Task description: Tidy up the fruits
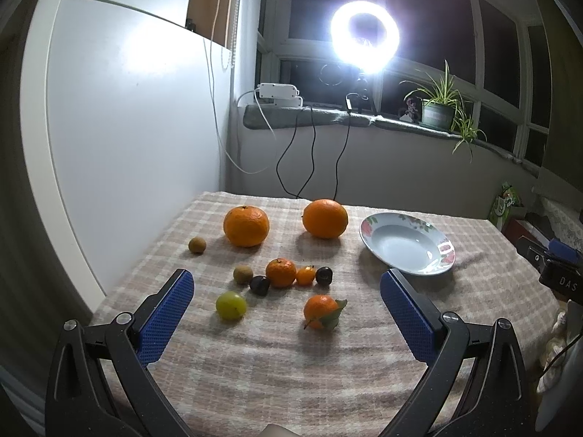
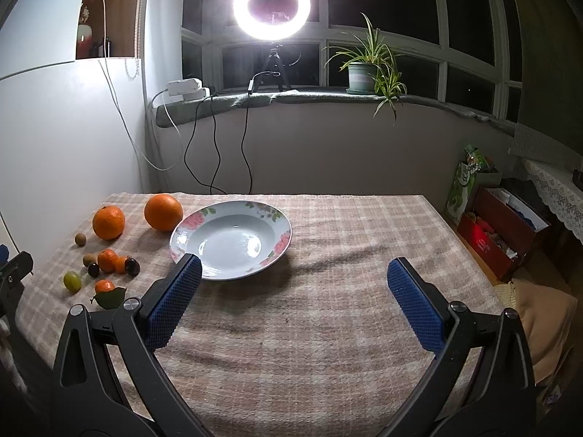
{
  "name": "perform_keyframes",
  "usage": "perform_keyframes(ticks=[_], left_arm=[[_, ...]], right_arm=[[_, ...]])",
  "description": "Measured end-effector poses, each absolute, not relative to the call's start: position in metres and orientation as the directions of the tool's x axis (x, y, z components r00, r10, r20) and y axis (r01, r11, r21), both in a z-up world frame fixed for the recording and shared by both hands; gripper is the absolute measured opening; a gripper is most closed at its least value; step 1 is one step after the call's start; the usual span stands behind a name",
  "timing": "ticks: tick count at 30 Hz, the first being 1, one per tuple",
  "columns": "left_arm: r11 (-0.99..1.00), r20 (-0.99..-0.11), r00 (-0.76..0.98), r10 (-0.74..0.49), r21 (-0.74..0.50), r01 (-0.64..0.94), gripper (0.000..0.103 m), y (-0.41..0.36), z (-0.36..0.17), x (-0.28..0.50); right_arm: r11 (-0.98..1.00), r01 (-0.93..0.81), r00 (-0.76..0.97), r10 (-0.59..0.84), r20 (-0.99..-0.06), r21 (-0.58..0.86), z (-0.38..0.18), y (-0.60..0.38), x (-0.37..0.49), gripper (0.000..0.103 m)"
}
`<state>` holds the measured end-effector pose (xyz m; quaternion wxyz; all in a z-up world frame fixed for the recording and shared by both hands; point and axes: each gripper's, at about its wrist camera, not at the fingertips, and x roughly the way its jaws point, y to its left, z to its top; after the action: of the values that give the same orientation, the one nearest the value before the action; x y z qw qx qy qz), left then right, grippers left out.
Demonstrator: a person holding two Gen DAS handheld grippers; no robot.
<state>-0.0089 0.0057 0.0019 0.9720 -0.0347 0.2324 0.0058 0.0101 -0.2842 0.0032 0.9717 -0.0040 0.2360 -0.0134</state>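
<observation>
Several fruits lie on the checked tablecloth [image 1: 291,357]: two big oranges [image 1: 246,225] [image 1: 325,218], a small mandarin [image 1: 280,272], a leafy mandarin [image 1: 321,311], a kumquat [image 1: 305,275], a green grape [image 1: 231,305], two dark fruits [image 1: 260,285] [image 1: 324,275] and two brown longans [image 1: 243,274] [image 1: 197,245]. An empty floral plate [image 1: 408,244] sits to their right; it also shows in the right wrist view [image 2: 231,238]. My left gripper [image 1: 287,284] is open above the small fruits. My right gripper [image 2: 294,273] is open over bare cloth, right of the plate's front rim.
A white cabinet [image 1: 127,127] borders the table's left side. A ring light [image 1: 365,37], cables and a potted plant [image 1: 439,107] stand on the windowsill behind. A red box [image 2: 499,233] and bags sit on the floor to the right.
</observation>
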Motion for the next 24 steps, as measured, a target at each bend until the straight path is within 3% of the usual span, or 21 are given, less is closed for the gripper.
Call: perform_keyframes(ticks=[24], left_arm=[[0.997, -0.452, 0.892, -0.003, -0.066, -0.03, 0.102, 0.0049, 0.0014, -0.0098]], right_arm=[[1.0, 0.014, 0.887, -0.016, -0.462, -0.008, 0.0006, -0.2831, 0.0101, 0.103]])
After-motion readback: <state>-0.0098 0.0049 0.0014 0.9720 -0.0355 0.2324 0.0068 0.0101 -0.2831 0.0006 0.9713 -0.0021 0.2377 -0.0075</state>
